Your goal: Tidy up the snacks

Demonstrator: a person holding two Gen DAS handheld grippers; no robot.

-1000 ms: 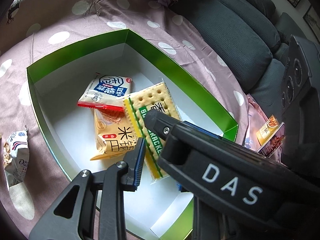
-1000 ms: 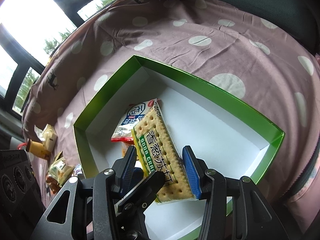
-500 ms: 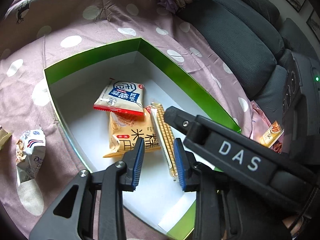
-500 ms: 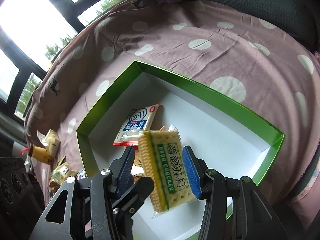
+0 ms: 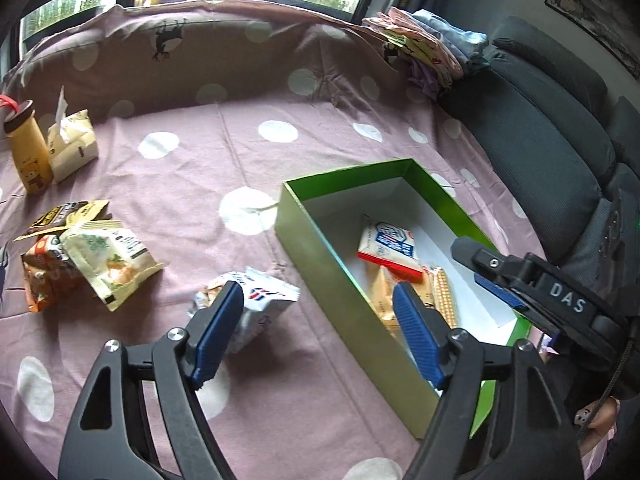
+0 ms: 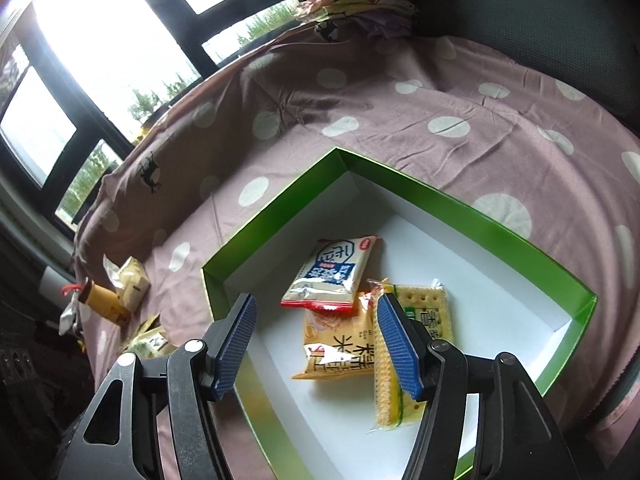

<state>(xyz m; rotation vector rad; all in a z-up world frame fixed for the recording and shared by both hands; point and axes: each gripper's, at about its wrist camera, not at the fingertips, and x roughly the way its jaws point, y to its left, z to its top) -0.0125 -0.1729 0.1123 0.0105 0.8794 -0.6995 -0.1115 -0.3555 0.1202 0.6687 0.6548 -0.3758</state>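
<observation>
1. I am holding my left gripper [image 5: 316,332] above the polka-dotted mauve bedsheet [image 5: 224,152]; its blue-padded jaws have just been opening and are standing wide with nothing between them.
2. At the far left of that view, a yellow bottle with a dark cap [image 5: 26,152] is standing upright just beside a cream tissue pack [image 5: 72,148].
3. Nearer me, a loose heap of snack bags [image 5: 84,256] is lying on the sheet, well apart from the box.
4. A white crinkled snack packet with a blue-and-red logo [image 5: 256,304] is lying behind the left finger, between the heap and the box.
5. The shallow green cardboard box with a white floor [image 6: 276,220] is sitting on the sheet to the right.
6. Inside it, a white-and-blue packet with a red edge [image 6: 332,276] is overlapping an orange rice-snack packet [image 6: 340,348].
7. The clear-wrapped soda cracker pack with a green stripe [image 6: 412,320] is lying flat beside them, released.
8. My right gripper [image 6: 320,344] is hovering over the box; its jaws have just been opening and are wide, empty.
</observation>
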